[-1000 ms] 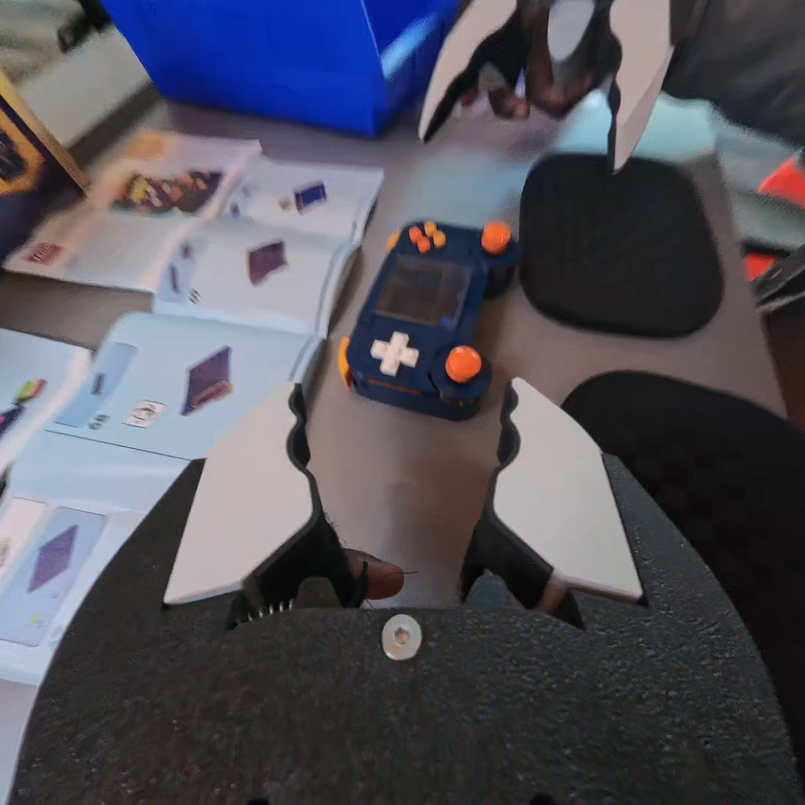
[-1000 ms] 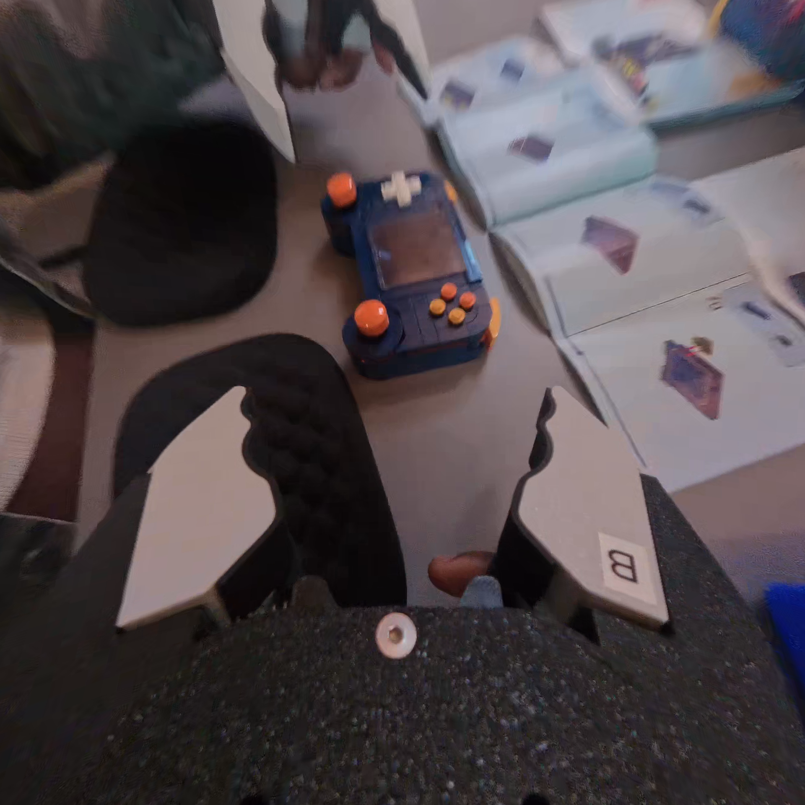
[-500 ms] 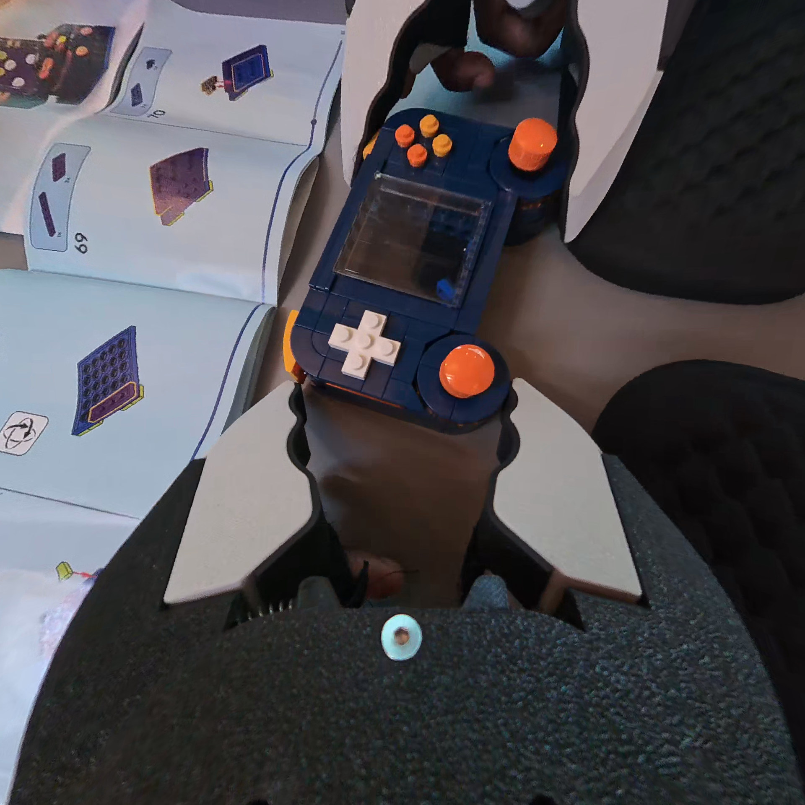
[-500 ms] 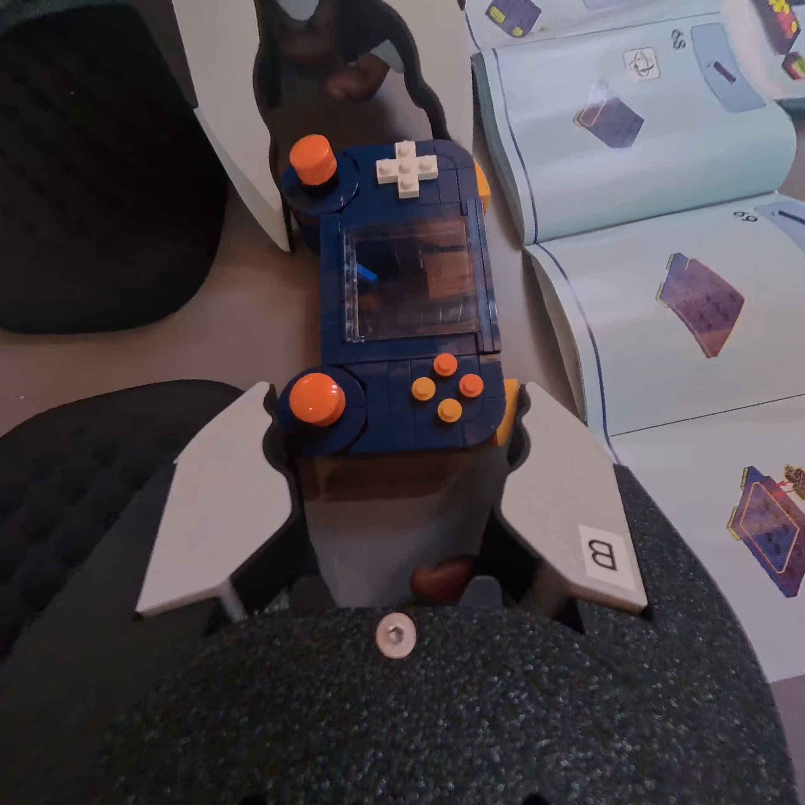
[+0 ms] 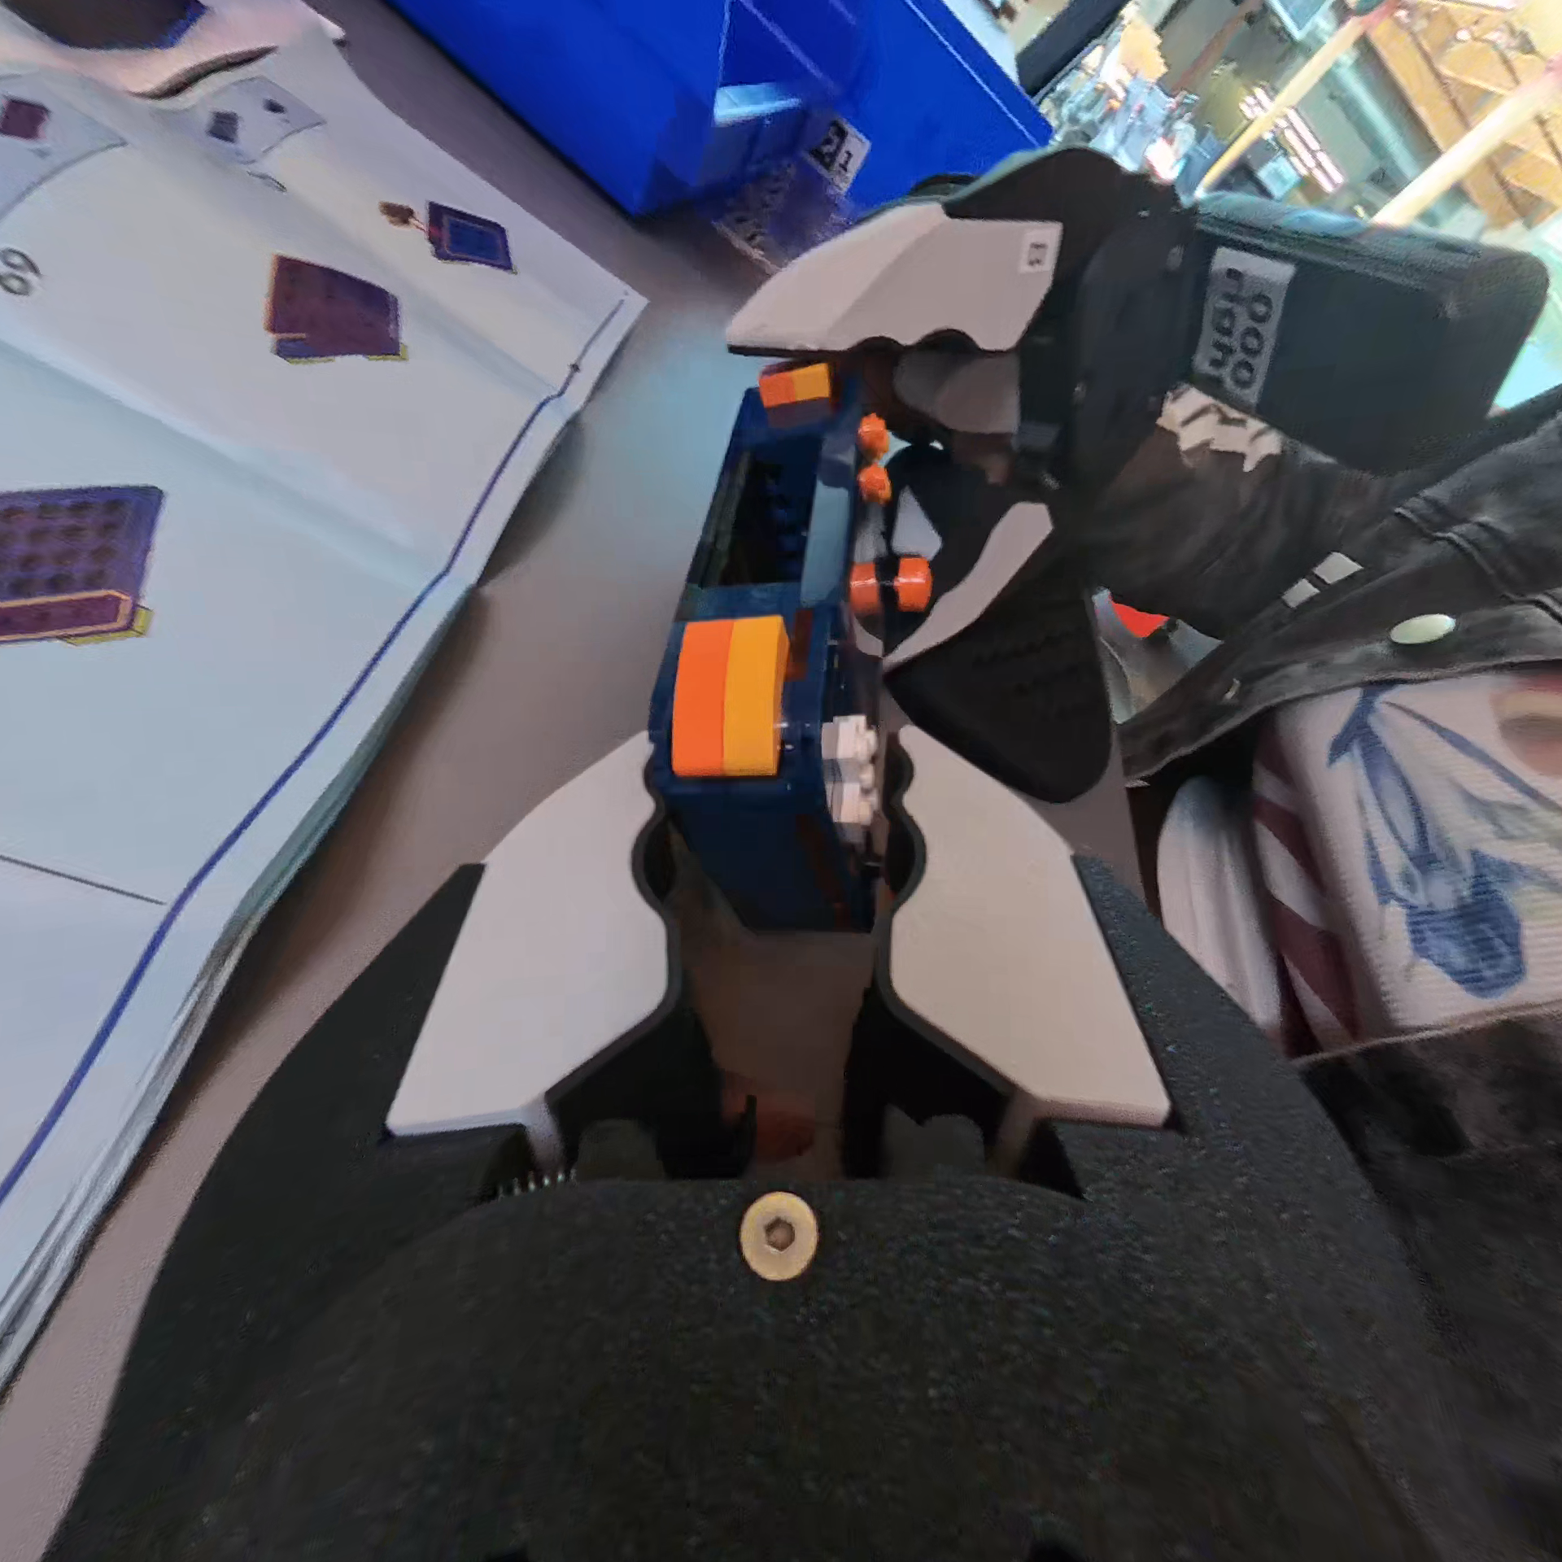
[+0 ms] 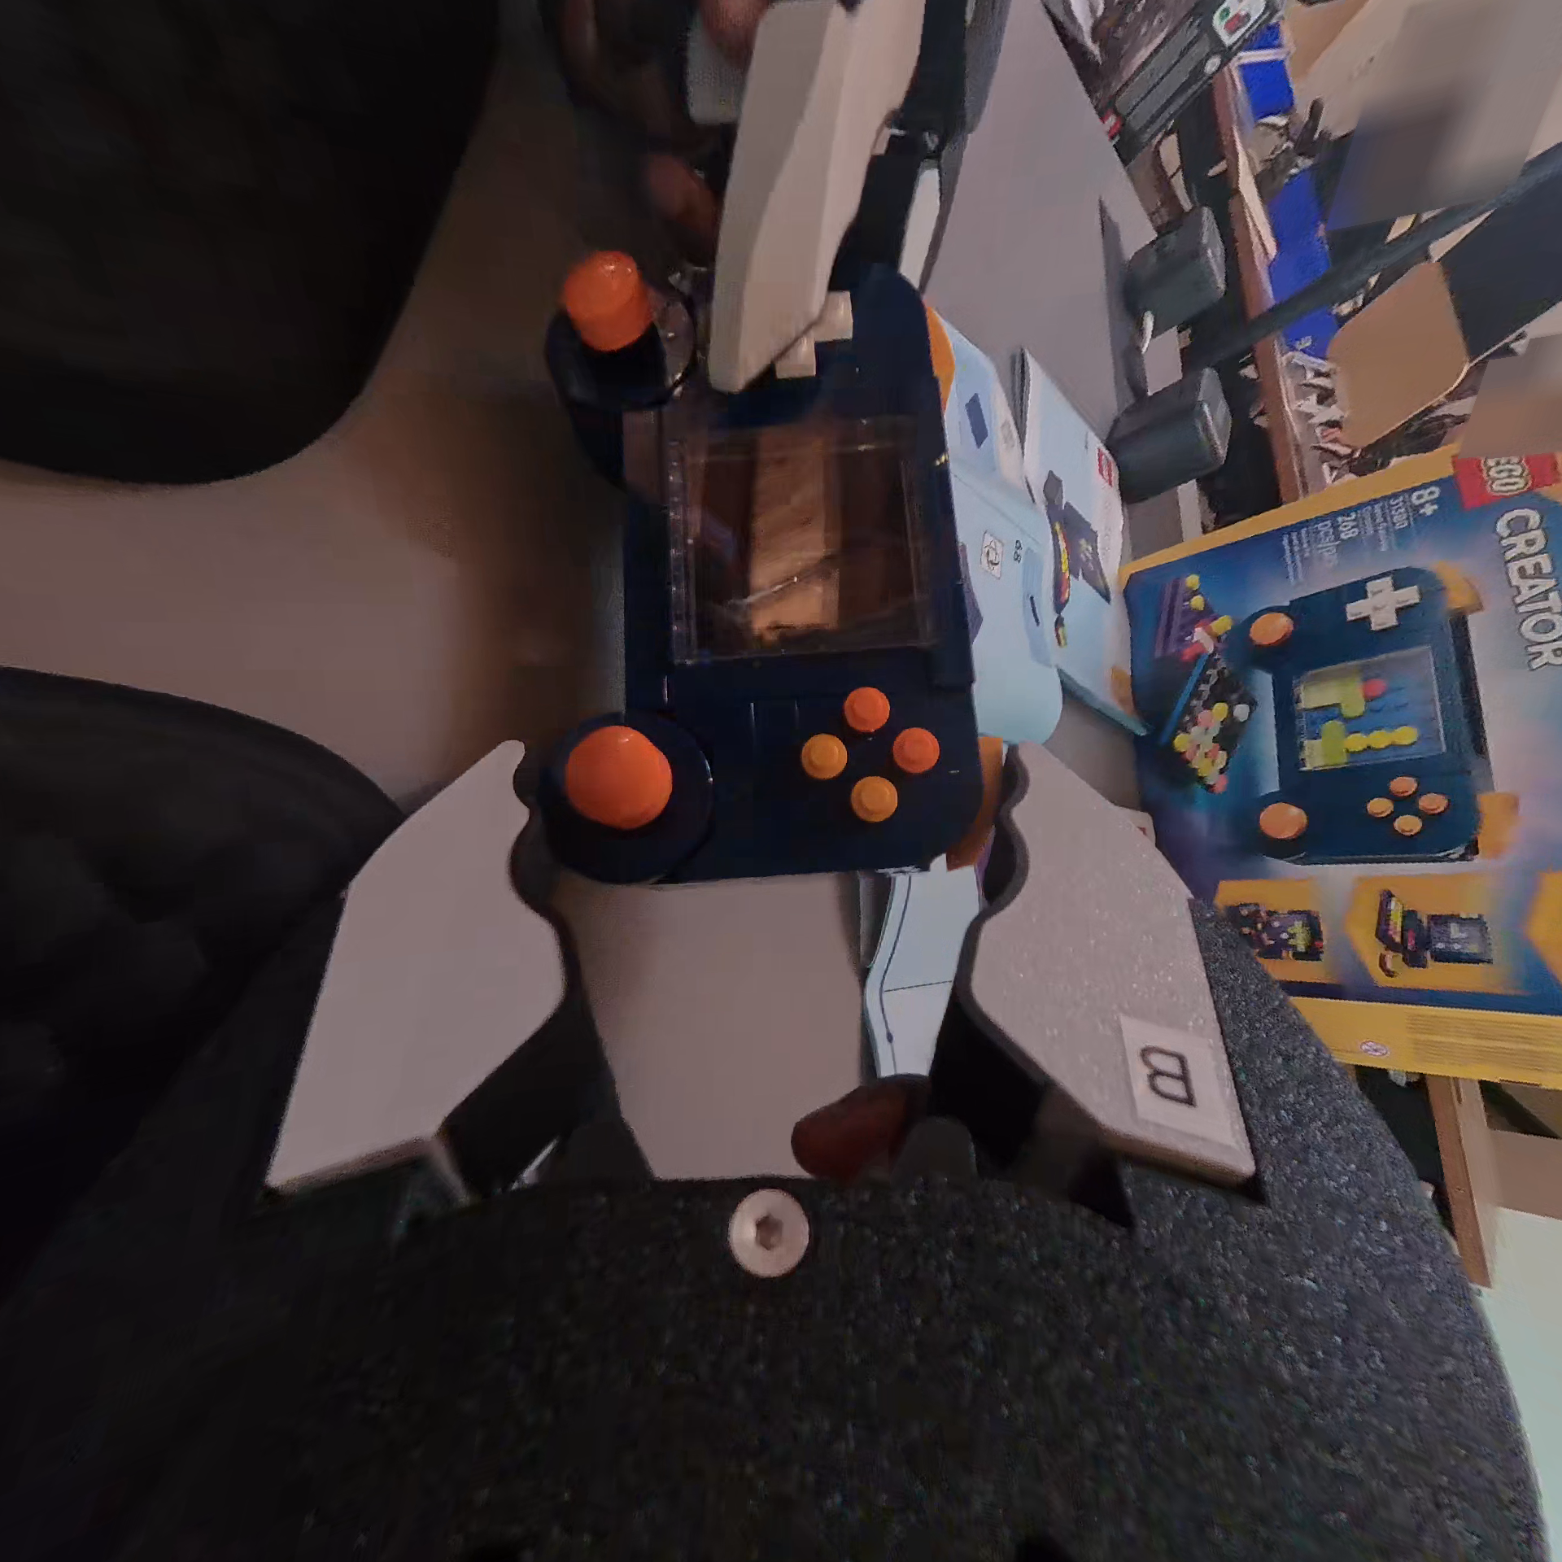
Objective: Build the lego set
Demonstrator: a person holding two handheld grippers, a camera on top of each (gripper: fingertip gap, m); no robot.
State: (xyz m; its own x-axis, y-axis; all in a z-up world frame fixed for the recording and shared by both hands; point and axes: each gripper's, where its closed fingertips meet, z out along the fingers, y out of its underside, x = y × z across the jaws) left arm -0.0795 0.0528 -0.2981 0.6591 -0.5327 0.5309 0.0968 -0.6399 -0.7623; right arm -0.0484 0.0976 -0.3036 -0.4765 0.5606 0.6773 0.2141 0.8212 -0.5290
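Left claw (image 5: pixel 773 832): I have it clamped across the thin end of the console (image 5: pixel 765 761), one finger on the back, the other on the face by the white cross pad (image 5: pixel 849 765).
Right claw (image 6: pixel 765 816): clamped across the wide end by the four small buttons (image 6: pixel 871 752) and the near thumbstick (image 6: pixel 617 778); my fingers touch both side edges.
Console: lifted clear of the counter (image 5: pixel 541 642), spanned between my two claws and turned on edge in the left wrist view, its clear screen (image 6: pixel 803 549) facing the right camera.
Build state: it looks finished, or nearly so.
Beyond it: the open manual (image 5: pixel 253 423) lies to one side on the counter, a dark pad (image 6: pixel 169 211) to the other; farther off stand the blue bin (image 5: pixel 676 93) and the set box (image 6: pixel 1352 718).
Risk, twist: if my claws turn against each other, I judge the body could split along a brick seam.
Risk, slip: the left grip sits near the very end, so a slackened squeeze could let it swing or drop.
Risk, knobs: the far thumbstick (image 6: pixel 604 300) stands just beside the left claw's finger and might be knocked off.
Hidden: the console's back and underside; the inside behind the screen is only glare.
Unclear: motion blur softens the manual pages, and the clutter past the counter edge I cannot make out.
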